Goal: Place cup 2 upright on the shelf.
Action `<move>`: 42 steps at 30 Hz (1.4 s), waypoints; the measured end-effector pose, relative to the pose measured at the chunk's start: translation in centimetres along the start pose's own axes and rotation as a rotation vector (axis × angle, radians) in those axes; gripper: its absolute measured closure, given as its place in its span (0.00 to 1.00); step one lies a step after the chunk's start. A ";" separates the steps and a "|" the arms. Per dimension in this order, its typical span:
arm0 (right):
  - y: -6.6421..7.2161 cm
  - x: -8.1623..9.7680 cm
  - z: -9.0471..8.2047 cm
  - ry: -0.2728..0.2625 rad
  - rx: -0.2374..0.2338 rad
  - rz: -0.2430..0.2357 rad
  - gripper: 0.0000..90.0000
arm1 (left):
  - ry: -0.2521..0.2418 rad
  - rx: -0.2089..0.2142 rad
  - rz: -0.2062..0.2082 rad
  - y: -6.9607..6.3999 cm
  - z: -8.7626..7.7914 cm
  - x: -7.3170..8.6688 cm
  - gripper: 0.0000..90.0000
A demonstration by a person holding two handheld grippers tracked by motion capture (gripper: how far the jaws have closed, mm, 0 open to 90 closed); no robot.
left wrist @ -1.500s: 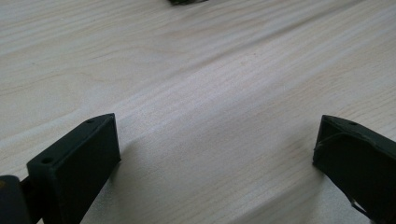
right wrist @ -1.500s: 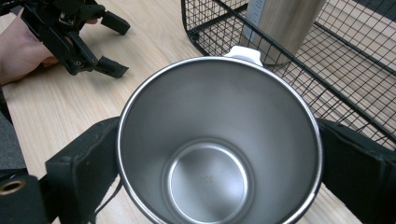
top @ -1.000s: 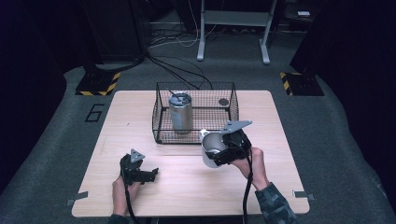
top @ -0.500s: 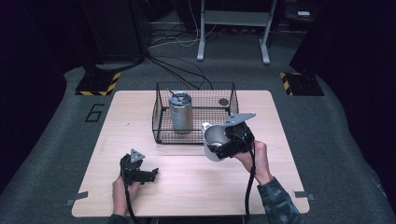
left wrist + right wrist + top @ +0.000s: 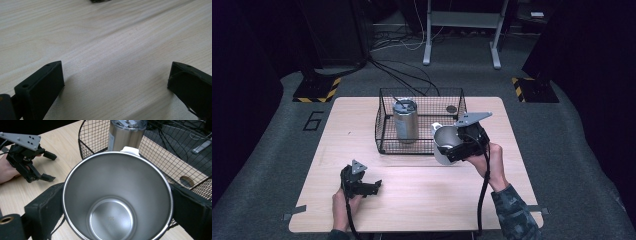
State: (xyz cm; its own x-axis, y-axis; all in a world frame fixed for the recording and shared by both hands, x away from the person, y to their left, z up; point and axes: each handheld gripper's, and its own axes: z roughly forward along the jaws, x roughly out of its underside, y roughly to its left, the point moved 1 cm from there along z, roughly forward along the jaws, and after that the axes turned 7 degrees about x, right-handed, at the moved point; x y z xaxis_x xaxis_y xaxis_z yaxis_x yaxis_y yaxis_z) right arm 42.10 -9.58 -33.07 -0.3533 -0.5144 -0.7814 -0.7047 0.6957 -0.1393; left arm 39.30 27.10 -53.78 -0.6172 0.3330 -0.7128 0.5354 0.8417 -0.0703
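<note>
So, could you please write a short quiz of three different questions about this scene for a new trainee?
1. True or false: the right gripper is shut on the open steel cup.
2. Multiple choice: where does the lidded steel tumbler stand? A) on the bare table B) inside the wire basket C) inside the cup
3. Fill in: the left gripper holds nothing, and its jaws are ____ above the wooden table.

Key: 1 true; 2 B; 3 open
</note>
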 end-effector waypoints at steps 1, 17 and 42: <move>-0.1 -0.2 -0.1 0.000 0.002 0.001 0.06 | 0.000 0.000 0.000 0.0 0.0 0.0 0.00; -2.0 -2.5 0.6 0.003 0.034 -0.006 0.06 | 0.001 -0.003 0.005 0.0 0.0 0.0 0.00; -4.3 -5.1 3.0 0.033 0.046 0.016 0.06 | 0.005 -0.003 0.009 0.1 0.0 0.0 0.00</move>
State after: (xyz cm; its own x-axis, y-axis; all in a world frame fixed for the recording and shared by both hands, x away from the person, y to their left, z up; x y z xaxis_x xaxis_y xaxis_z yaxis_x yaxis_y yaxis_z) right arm 48.81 -8.39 -30.31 -0.3851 -0.5185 -0.7635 -0.6701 0.7259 -0.1550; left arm 39.32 27.16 -53.75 -0.6151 0.3429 -0.7100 0.5393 0.8399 -0.0615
